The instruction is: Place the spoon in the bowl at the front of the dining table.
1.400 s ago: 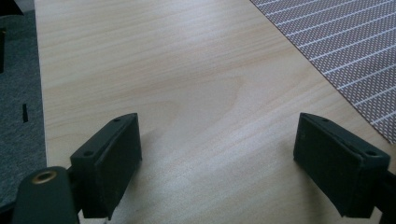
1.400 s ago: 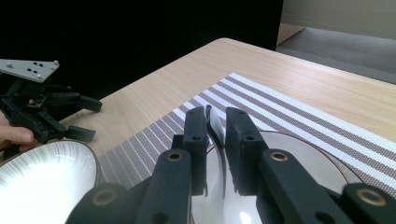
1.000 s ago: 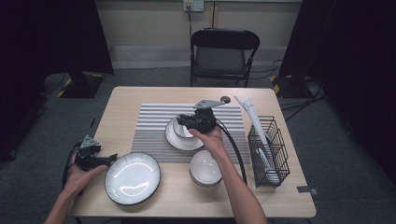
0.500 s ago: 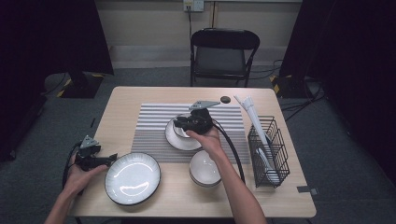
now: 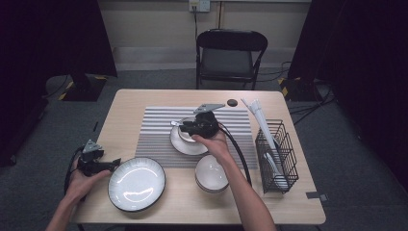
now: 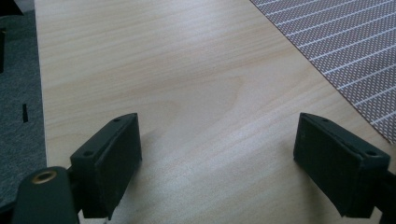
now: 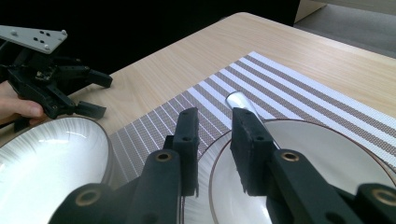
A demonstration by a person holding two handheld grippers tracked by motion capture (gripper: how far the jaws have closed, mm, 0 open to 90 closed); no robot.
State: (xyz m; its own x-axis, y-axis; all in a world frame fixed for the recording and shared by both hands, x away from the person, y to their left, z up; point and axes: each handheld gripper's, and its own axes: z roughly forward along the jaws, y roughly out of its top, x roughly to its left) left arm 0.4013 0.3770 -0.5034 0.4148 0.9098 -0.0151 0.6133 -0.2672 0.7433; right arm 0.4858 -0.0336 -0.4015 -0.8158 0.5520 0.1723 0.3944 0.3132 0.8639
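The right gripper [image 7: 214, 149] is being held over the small plate [image 7: 327, 158] on the striped placemat [image 5: 159, 139]. A spoon [image 7: 243, 105] is lying on the plate's rim at one o'clock of the jaws, which have just been opening slightly and are clamping nothing. The left gripper [image 6: 219, 158] is being kept wide open over the bare table [image 6: 163, 70].

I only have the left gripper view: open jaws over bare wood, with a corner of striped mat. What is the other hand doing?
Observer: The right gripper hangs over a small plate on the placemat. Its jaws have just been opening and grip nothing.
Operator: Anything on that plate?
Observer: A spoon, with its end poking past the rim.
Operator: What lies near the left gripper?
Observer: A large ribbed plate, right beside the left gripper.
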